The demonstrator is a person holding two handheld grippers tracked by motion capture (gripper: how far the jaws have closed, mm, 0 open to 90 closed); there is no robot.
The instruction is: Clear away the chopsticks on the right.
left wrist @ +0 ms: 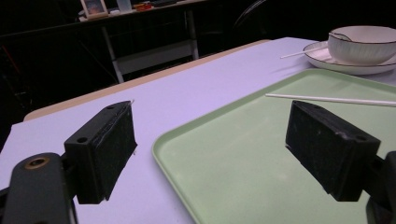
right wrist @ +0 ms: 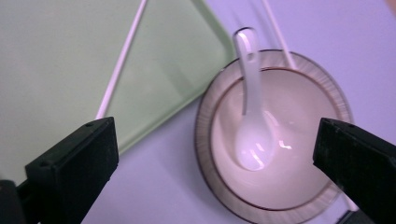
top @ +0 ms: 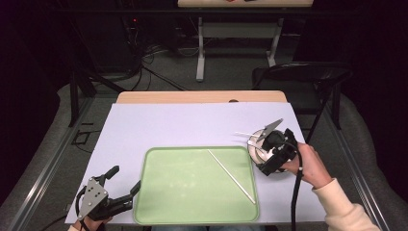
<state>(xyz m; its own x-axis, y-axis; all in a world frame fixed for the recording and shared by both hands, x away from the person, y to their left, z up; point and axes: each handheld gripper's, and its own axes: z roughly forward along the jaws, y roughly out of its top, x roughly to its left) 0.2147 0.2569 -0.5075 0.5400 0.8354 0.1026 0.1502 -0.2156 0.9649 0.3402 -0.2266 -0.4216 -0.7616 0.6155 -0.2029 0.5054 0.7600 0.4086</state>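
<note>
A white bowl point(right wrist: 289, 177) holding a white ceramic spoon point(right wrist: 252, 130) stands on a saucer point(right wrist: 203, 135) just right of a pale green tray point(top: 192, 183). My right gripper point(top: 272, 147) hovers over the bowl point(top: 255, 143), open, its jaws point(right wrist: 217, 144) spread to either side with nothing between them. One white chopstick point(top: 231, 175) lies slantwise on the tray's right part. A second chopstick point(top: 245, 134) rests on the saucer's far rim. My left gripper point(top: 126, 178) is open at the tray's front left corner; the tray's edge point(left wrist: 187, 154) runs between its jaws point(left wrist: 215, 135).
A lavender mat point(top: 159, 125) covers the table. A black folding chair point(top: 308, 77) stands behind the table's right corner, and another table's legs point(top: 201, 48) are farther back. Cables trail from both grippers.
</note>
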